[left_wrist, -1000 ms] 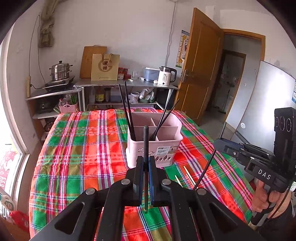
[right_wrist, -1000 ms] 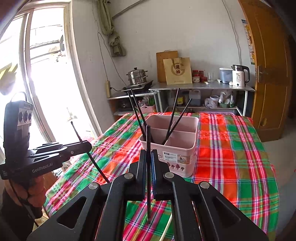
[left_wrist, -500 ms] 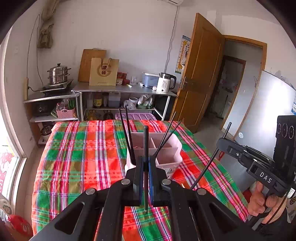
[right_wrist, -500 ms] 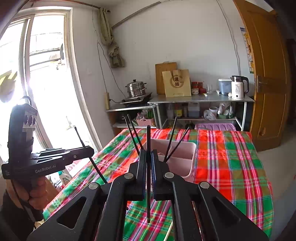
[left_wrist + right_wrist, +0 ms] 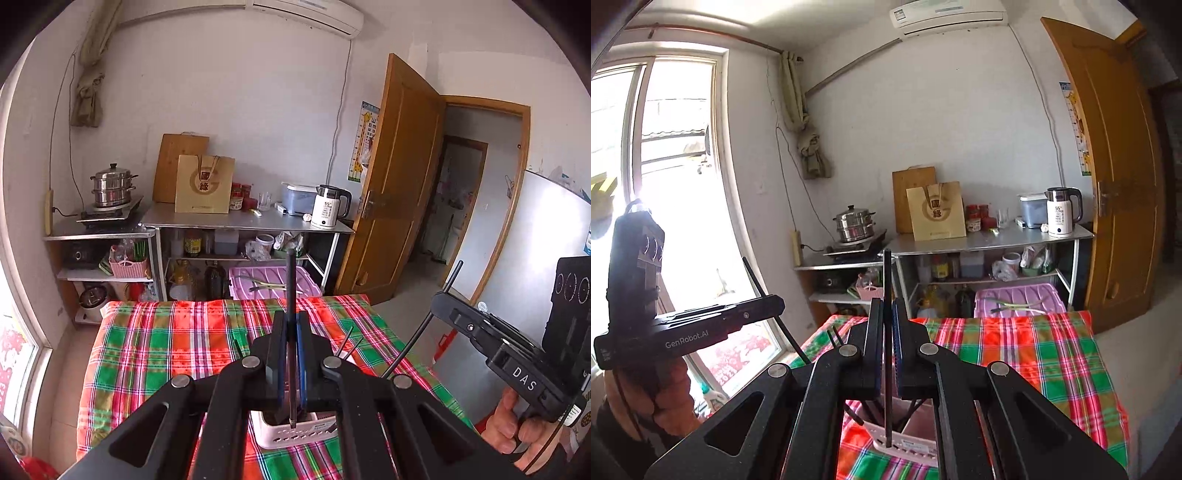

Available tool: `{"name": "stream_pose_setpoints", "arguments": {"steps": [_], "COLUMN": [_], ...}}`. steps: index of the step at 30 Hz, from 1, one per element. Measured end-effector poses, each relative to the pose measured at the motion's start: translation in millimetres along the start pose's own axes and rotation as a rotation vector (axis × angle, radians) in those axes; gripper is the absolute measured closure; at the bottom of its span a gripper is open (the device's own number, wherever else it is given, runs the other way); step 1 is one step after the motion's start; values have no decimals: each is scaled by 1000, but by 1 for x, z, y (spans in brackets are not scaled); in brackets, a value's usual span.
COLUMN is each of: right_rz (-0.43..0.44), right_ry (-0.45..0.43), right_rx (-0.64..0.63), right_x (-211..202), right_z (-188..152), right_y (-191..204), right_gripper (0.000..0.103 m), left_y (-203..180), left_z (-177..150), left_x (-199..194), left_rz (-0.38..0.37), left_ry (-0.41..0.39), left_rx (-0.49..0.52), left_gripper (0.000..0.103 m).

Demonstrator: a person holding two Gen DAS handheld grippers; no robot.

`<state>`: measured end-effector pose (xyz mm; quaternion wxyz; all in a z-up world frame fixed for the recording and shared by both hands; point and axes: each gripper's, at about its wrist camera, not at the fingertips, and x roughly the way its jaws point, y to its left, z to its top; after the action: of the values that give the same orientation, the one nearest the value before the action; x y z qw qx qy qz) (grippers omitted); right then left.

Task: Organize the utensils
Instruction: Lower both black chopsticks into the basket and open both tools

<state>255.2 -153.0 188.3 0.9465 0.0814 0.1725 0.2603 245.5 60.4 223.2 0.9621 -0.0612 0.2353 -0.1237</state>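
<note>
Pink caddy point(image 5: 295, 435) mostly hidden behind left tool point(image 5: 291, 354), compartments unreadable

The right tongs point(image 5: 886, 325) grip a thin black chopstick point(image 5: 887, 354) upright, its lower tip above a pink plastic utensil basket point(image 5: 908, 443) on the red-and-green plaid cloth bench point(image 5: 1034, 354). At left, the left tongs point(image 5: 775, 306) clamp another black chopstick point(image 5: 774, 310), tilted.

Home kitchen (steamer pot point(image 5: 112, 183); kettle point(image 5: 330, 206))
</note>
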Motion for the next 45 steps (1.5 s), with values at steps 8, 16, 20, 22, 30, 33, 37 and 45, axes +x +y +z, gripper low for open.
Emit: {"name": "stream_pose_setpoints", "arguments": {"steps": [8,16,20,22,30,33,37,45], "right_rz": [-4,-18,-22,-23,-31,-29,-41,-40], "right_ry": [-21,21,77,106,178,193,187,130], "right_rx": [4,21,32,34,19,20,7,3], "right_x": [26,52,65,71,83,80,73,33], "right_z": [-2,-28,-48,-56,-77,-75,-71,-58], "right_y": [-5,-18,-24,-26,-24,-23,-22,-21], "right_gripper": [99,99,99,99,98,98,90,87], "left_y": [12,27,33,34,35,33,29,28], "left_z": [-2,-22,-37,-45,-67,-67,-63,-59], "left_x": [40,74,89,95,111,111,100,54], "left_rz": [11,6,6,2,11,23,43,33], "left_ry": [39,85,124,146,204,199,163,81], "left_rx": [-20,-44,-55,-63,-59,-47,-32,-56], "left_gripper": [99,99,99,99,98,98,97,86]}}
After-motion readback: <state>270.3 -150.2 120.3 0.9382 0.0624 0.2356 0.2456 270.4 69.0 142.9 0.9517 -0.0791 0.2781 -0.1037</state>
